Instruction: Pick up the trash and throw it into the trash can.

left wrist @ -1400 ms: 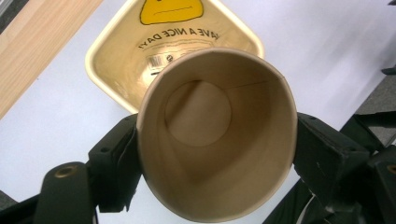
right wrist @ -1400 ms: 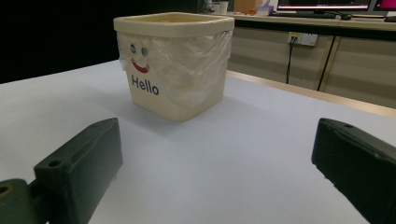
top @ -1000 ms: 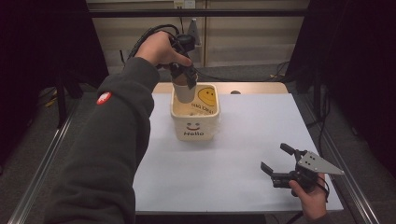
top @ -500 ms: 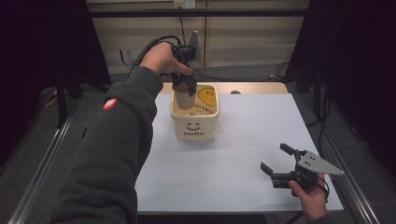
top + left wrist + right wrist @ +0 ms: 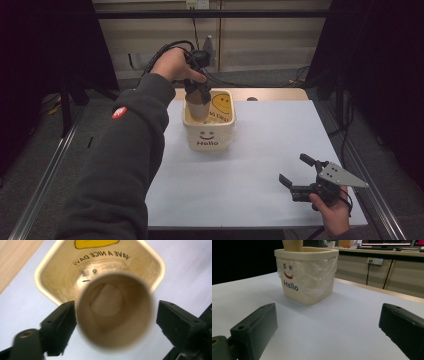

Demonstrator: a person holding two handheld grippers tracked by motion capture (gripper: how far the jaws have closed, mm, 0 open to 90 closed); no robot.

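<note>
A brown paper cup (image 5: 197, 108) stands upright in the mouth of a cream bin (image 5: 208, 134) marked "Hello", lined with a clear bag. My left gripper (image 5: 198, 91) hangs straight over it. In the left gripper view I look down into the cup (image 5: 110, 300) between the jaws of the left gripper (image 5: 116, 322). The left jaw touches its rim and a gap shows at the right jaw, so the gripper is open. The bin's inner wall (image 5: 57, 277) lies below. My right gripper (image 5: 292, 169) rests open and empty near the table's front right. From the right gripper (image 5: 328, 327) I see the bin (image 5: 307, 277) and the cup (image 5: 292, 245).
The bin stands at the back middle of a white table (image 5: 260, 150), with a wooden strip (image 5: 270, 94) behind it. Cables (image 5: 220, 77) trail off the back edge. Metal rails (image 5: 45, 180) run along both sides, and cabinets (image 5: 367, 275) stand beyond the table.
My left hand has come down, bringing the cup from above the bin's rim partly into the bin. The right gripper has stayed still.
</note>
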